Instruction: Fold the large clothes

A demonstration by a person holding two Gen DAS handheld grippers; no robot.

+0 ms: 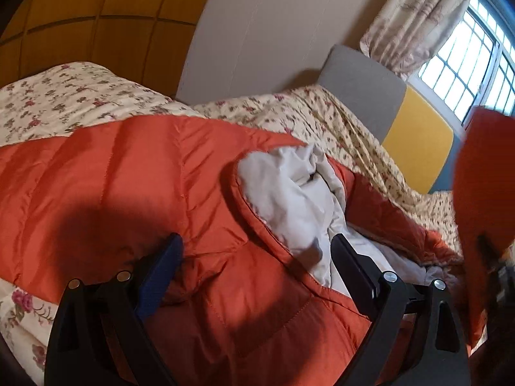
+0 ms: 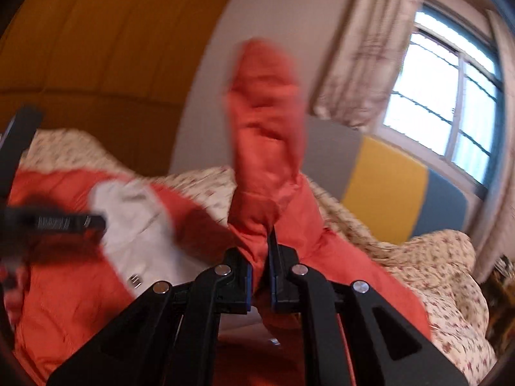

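**Sleeve raised over the bed, ready to fold across the jacket**

A large orange quilted down jacket (image 1: 135, 173) with a pale grey lining (image 1: 289, 189) lies spread across the bed (image 1: 338, 119), which is covered in a cream floral quilt. The body of the jacket fills the near side of the bed, its lining showing where the front falls open towards the headboard end.

The right gripper (image 2: 260, 251) has its fingers pressed almost together on a bunched end of the jacket's orange sleeve (image 2: 267, 112), which stands up out of them, blurred, well above the quilt. Holding it by the end likely lets the whole sleeve swing as one piece, so it can be laid inward over the jacket's body.

The left gripper (image 1: 257, 254) hovers just over the jacket near the edge of the open front, its fingers spread wide, with nothing between them. One blue-padded finger (image 1: 161, 273) sits low against the orange fabric; whether it touches cannot be told. Its place suggests it is ready to pin or take the front edge while the sleeve comes across.

The fold looks barely begun.
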